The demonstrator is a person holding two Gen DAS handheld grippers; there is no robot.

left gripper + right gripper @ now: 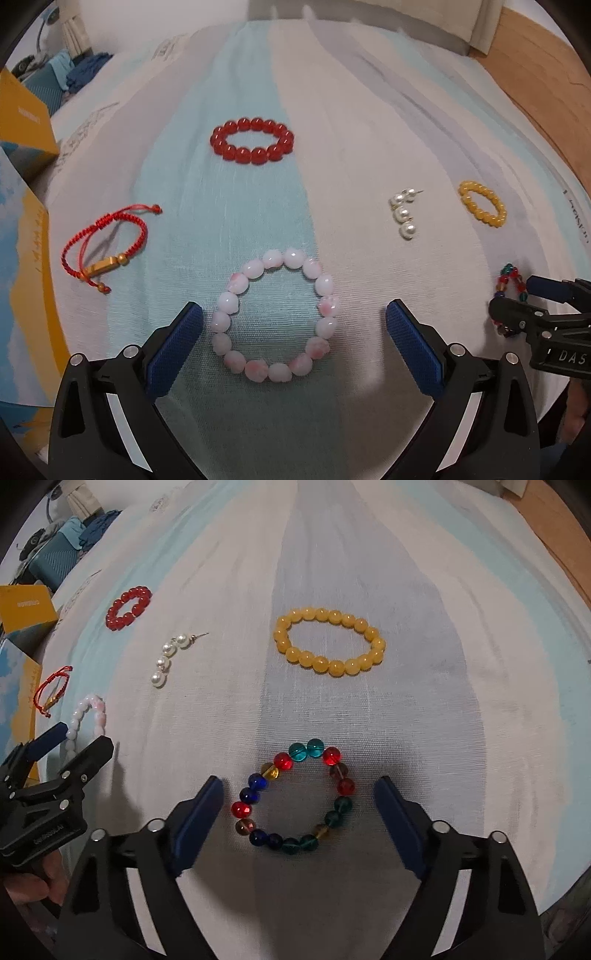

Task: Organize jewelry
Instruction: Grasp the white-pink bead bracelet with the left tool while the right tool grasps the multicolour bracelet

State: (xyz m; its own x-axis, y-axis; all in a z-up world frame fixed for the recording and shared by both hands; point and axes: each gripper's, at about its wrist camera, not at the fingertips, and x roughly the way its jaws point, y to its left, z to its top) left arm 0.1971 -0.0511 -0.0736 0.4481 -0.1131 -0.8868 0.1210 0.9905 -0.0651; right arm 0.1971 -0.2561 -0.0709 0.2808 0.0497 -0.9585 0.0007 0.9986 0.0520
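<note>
Over the cloth (406, 572), both grippers' fingers (wide apart) straddle bracelets: left gripper (293, 319) pink bracelet (275, 317), right gripper (299, 794) multicoloured bracelet (295, 797).

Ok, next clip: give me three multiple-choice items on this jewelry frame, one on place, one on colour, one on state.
1. What lies between the left tongs?
A. pink-white bracelet
B. yellow bracelet
C. pearl earrings

2. What colour is the cord bracelet?
A. green
B. red
C. black

3. How do the right tongs stand around the multicoloured bracelet?
A. clamped on it
B. open, straddling it
C. lifting it

Answers:
1 A, its beads sit between the blue pads.
2 B, red cord with a gold bar.
3 B, gaps show on both sides and it lies flat on the cloth.
</note>
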